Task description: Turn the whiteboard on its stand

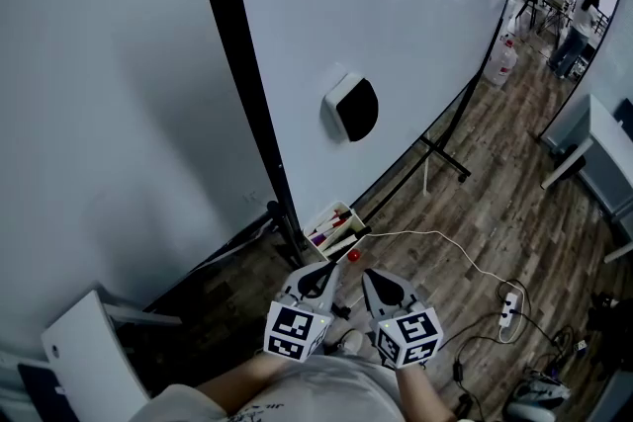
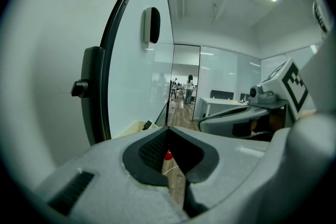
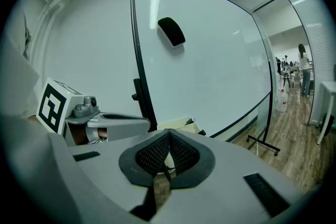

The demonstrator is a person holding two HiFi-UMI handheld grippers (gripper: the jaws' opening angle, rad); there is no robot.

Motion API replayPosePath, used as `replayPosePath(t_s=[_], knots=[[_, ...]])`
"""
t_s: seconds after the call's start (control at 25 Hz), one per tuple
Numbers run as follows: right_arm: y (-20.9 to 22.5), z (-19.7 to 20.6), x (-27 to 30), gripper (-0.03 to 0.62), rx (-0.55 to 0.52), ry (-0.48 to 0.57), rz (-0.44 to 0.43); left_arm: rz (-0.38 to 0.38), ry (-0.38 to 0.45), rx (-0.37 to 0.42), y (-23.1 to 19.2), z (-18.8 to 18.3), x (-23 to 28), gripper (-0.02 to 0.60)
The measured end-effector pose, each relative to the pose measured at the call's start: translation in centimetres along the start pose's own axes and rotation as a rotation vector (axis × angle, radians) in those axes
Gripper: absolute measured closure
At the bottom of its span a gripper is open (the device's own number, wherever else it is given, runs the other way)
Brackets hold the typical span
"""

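Note:
The big whiteboard (image 1: 396, 25) stands on its black stand, and its dark side frame (image 1: 242, 84) runs down to a foot (image 1: 445, 158) on the wood floor. A black-and-white eraser (image 1: 351, 107) sticks to the board face. My left gripper (image 1: 324, 274) and right gripper (image 1: 376, 280) hang side by side low in front of me. Both are shut and empty, short of the board. In the left gripper view the jaws (image 2: 167, 138) point past the frame's knob (image 2: 80, 88). The right gripper (image 3: 168, 140) faces the board (image 3: 210, 60) and eraser (image 3: 171, 30).
A cream tray (image 1: 334, 224) with markers sits at the board's lower corner, and a small red thing (image 1: 353, 256) lies beside it. A white cable and power strip (image 1: 509, 306) lie on the floor. A white table (image 1: 603, 148), a water jug (image 1: 502, 62) and a person (image 1: 579, 25) are at far right.

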State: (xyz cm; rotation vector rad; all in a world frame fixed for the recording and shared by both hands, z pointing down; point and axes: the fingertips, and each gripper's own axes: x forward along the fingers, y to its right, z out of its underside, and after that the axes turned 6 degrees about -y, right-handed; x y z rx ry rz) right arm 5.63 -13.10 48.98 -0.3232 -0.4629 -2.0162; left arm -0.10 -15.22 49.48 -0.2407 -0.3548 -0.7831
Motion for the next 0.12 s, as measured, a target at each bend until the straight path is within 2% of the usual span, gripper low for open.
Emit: replayPosePath(t_s=[0.12], knots=[[-0.04,-0.01,-0.05,0.588,-0.001,-0.001,0.002,0.0,0.007,-0.007,-0.03,0.01,-0.02,0.571]])
